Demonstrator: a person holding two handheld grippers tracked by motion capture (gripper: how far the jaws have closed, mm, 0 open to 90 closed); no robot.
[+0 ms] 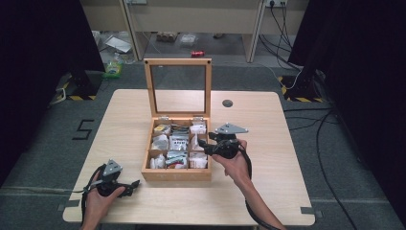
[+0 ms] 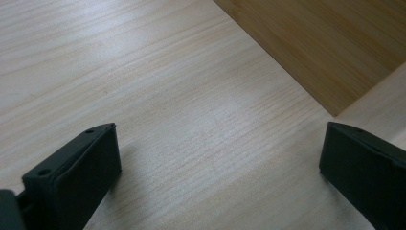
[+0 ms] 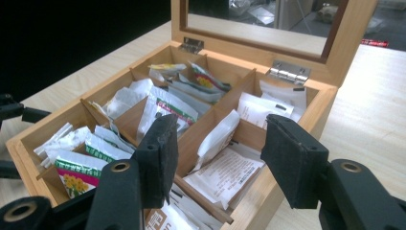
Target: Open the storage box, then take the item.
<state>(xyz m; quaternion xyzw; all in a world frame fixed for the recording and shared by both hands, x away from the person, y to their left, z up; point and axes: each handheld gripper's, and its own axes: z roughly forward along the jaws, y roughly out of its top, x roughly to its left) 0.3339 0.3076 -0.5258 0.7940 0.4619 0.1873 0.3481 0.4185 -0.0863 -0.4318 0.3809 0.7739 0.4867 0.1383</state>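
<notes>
The right tongs (image 3: pixel 218 158) hang open and empty over the wooden box's (image 1: pixel 176 174) right-hand packets (image 3: pixel 225 170), seemingly about to pick one, while the left tongs (image 1: pixel 130 186) rest open and empty near the surface's (image 1: pixel 268 134) front left corner.

soft even overhead light, faint shadows, dark surroundings, slightly blurry pictures.

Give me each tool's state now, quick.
Left tool: open, empty, over bare table.
Right tool: open, empty, above the wooden box.

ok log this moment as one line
scene: open wooden compartment box of sachets, glass lid up | left gripper: open, empty, on table | right gripper: open, empty, at box's right edge
</notes>
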